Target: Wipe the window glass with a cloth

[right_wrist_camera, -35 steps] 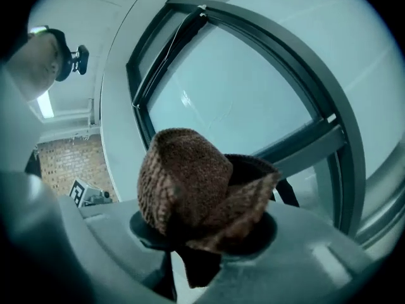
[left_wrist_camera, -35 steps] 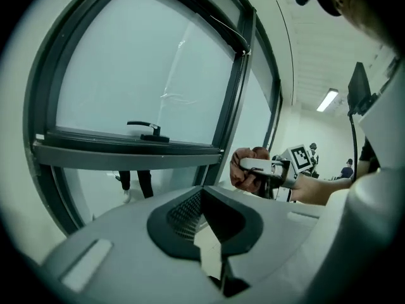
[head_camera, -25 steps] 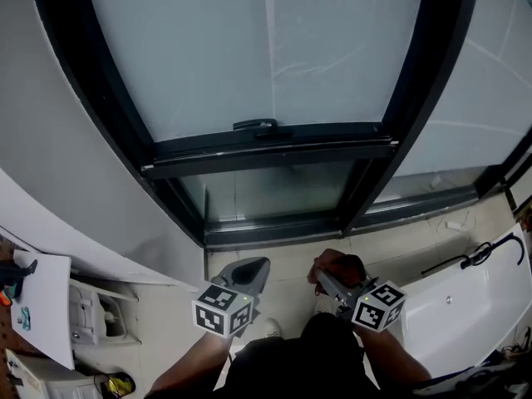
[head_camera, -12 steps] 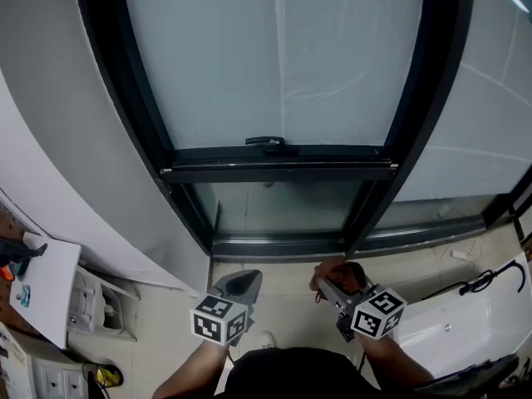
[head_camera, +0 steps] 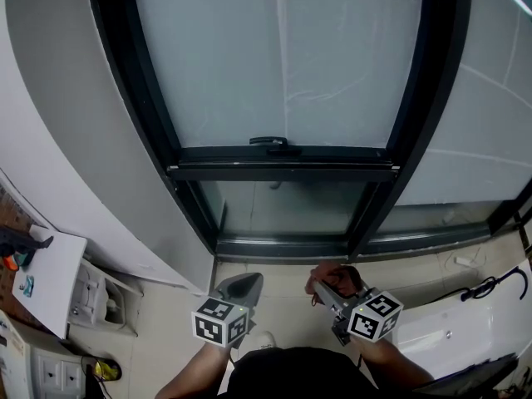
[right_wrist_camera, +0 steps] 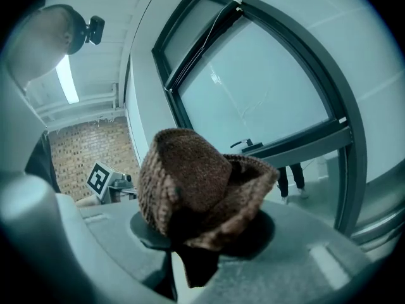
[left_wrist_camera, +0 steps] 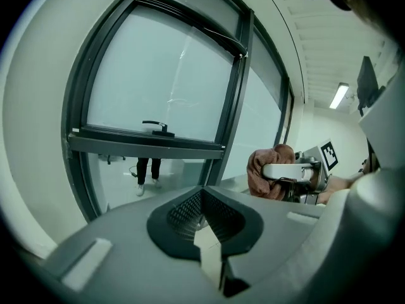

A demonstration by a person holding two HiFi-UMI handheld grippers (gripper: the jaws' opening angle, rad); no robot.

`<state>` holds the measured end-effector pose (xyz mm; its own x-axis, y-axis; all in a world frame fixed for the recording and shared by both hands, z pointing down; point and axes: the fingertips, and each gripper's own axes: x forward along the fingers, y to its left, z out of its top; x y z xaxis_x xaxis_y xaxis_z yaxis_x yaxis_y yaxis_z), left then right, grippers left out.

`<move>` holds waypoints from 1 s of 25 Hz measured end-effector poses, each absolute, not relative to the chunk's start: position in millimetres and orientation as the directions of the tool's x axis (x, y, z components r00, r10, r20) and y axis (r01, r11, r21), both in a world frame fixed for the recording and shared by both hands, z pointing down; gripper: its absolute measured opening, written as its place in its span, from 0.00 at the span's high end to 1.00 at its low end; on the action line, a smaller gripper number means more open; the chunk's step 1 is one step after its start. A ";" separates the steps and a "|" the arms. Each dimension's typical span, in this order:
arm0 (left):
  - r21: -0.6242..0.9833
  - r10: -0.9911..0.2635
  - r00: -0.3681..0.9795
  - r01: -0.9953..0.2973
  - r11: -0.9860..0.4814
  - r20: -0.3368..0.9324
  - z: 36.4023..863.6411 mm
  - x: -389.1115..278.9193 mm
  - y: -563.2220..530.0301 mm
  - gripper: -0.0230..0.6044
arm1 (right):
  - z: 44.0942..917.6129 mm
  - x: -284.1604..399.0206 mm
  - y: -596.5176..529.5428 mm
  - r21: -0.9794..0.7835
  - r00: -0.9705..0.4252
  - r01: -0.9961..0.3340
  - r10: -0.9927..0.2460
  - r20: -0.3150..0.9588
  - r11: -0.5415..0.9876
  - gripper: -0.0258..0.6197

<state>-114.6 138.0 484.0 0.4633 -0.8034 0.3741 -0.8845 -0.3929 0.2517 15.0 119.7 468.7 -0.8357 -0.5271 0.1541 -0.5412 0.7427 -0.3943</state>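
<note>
The right gripper is clamped on a bunched brown cloth, held low in front of the person and well short of the window glass, which rises ahead inside a dark frame. The left gripper hangs just beside it with its jaws pressed together and nothing between them. A black handle sits on the crossbar at the bottom of the large pane, and a smaller lower pane lies beneath it.
</note>
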 end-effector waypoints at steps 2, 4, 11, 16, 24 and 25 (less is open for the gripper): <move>0.250 -0.806 0.462 -0.885 -0.392 0.370 483.0 -113.9 139.1 0.94 | 470.6 15.4 121.7 -0.386 -0.837 -0.541 -0.524 0.158 0.747 0.75; 0.251 -0.808 0.461 -0.886 -0.391 0.368 483.5 -113.5 139.0 0.94 | 469.5 15.5 121.3 -0.371 -0.836 -0.544 -0.525 0.160 0.753 0.75; 0.255 -0.815 0.456 -0.887 -0.384 0.358 481.9 -114.7 137.4 0.94 | 470.7 14.8 120.9 -0.358 -0.836 -0.545 -0.526 0.157 0.759 0.76; 0.247 -0.817 0.459 -0.886 -0.392 0.350 477.7 -115.5 132.0 0.94 | 470.5 14.8 121.6 -0.353 -0.832 -0.551 -0.532 0.158 0.756 0.76; 0.248 -0.808 0.473 -0.879 -0.407 0.352 477.9 -114.6 127.7 0.94 | 472.7 17.6 120.0 -0.358 -0.823 -0.563 -0.545 0.161 0.745 0.76; 0.249 -0.807 0.476 -0.878 -0.410 0.350 477.8 -112.9 127.1 0.94 | 473.5 18.7 119.6 -0.359 -0.822 -0.564 -0.546 0.161 0.744 0.76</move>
